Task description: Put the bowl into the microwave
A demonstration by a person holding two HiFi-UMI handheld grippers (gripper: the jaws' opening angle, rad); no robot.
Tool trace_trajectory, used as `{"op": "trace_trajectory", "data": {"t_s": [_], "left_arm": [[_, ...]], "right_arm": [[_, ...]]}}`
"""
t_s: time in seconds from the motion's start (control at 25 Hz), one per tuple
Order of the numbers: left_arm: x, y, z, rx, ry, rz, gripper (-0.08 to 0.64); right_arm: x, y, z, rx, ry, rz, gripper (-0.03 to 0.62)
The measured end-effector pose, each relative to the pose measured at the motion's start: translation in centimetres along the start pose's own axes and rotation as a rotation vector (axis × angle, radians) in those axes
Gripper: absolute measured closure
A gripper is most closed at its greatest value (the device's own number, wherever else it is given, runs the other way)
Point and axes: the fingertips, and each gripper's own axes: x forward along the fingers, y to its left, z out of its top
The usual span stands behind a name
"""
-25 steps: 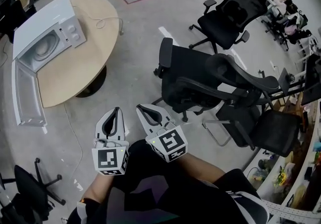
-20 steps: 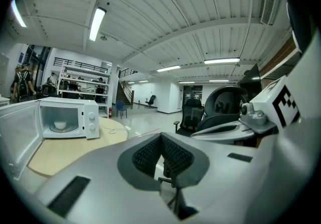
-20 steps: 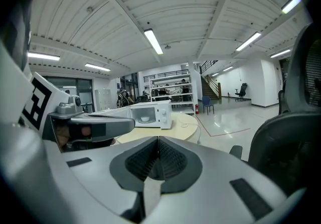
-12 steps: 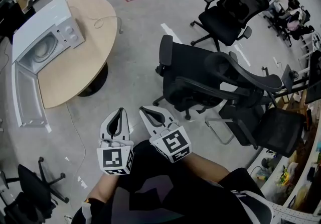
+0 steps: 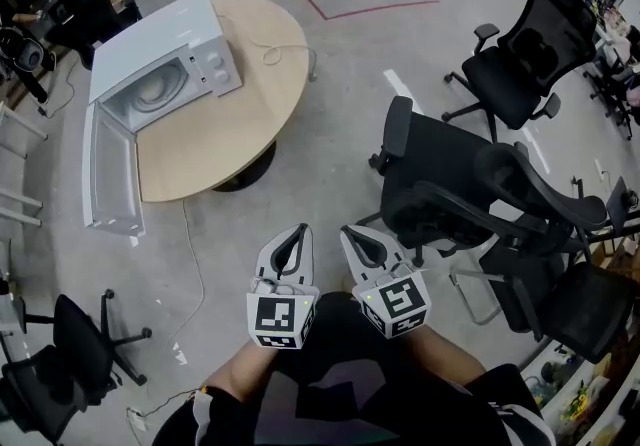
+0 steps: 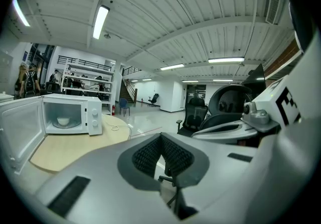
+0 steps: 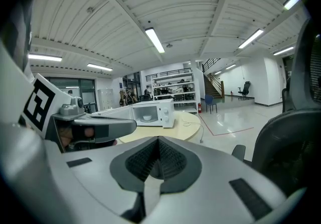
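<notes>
A white microwave (image 5: 160, 59) stands on the round wooden table (image 5: 230, 124) with its door (image 5: 108, 174) swung wide open. A white bowl (image 6: 63, 121) sits inside it on the turntable, and it also shows in the right gripper view as the bowl (image 7: 146, 117). My left gripper (image 5: 298, 231) and right gripper (image 5: 350, 232) hang side by side close to my body, well short of the table. Both are shut, tips touching, with nothing between them. The left gripper (image 6: 161, 137) points toward the microwave (image 6: 70, 113).
A large black office chair (image 5: 450, 184) stands just right of the grippers, with another chair (image 5: 525, 59) behind it. A small black chair (image 5: 60, 354) is at the lower left. A cable (image 5: 195, 274) trails over the concrete floor from the table.
The head view has swung, so the table and microwave now sit nearer the middle. Both grippers stay shut and empty near my body.
</notes>
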Motion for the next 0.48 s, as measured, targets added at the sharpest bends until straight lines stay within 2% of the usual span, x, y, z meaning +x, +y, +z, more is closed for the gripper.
{"op": "trace_trajectory", "data": {"t_s": [0.48], "left_arm": [[-0.65, 0.81, 0.05, -0.015, -0.012, 0.032, 0.514]], "right_arm": [[0.43, 0.44, 0.12, -0.013, -0.001, 0.016, 0.577]]}}
